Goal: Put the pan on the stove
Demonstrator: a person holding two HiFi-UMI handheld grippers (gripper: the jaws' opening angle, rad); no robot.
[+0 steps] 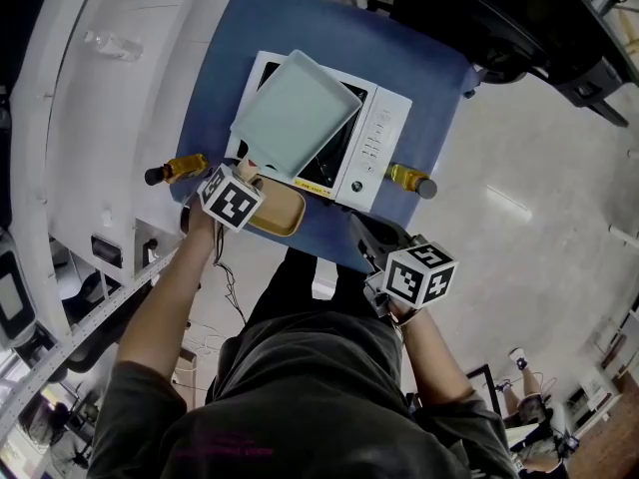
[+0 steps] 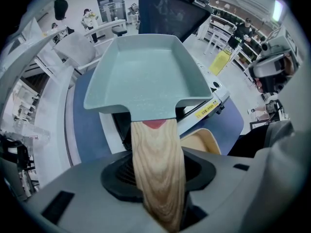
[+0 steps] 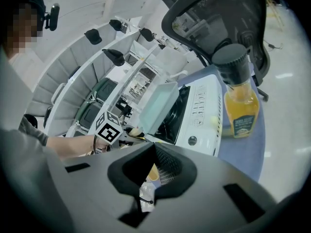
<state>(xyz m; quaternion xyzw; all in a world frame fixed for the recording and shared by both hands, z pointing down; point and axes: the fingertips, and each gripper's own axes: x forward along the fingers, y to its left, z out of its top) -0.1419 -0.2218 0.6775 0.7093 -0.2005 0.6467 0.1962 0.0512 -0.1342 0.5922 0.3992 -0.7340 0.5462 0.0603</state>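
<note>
Left gripper slack around the wooden handle; pan on the stove ahead. Withdraw straight, without nudging it.

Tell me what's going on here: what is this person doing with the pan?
A person works with a claw in each hand. The pale green square pan rests on the white induction stove, which sits on a blue table. The left claw points down over the pan's wooden handle, which lies between its open jaws. The right claw hangs empty at the table's near edge.
</note>
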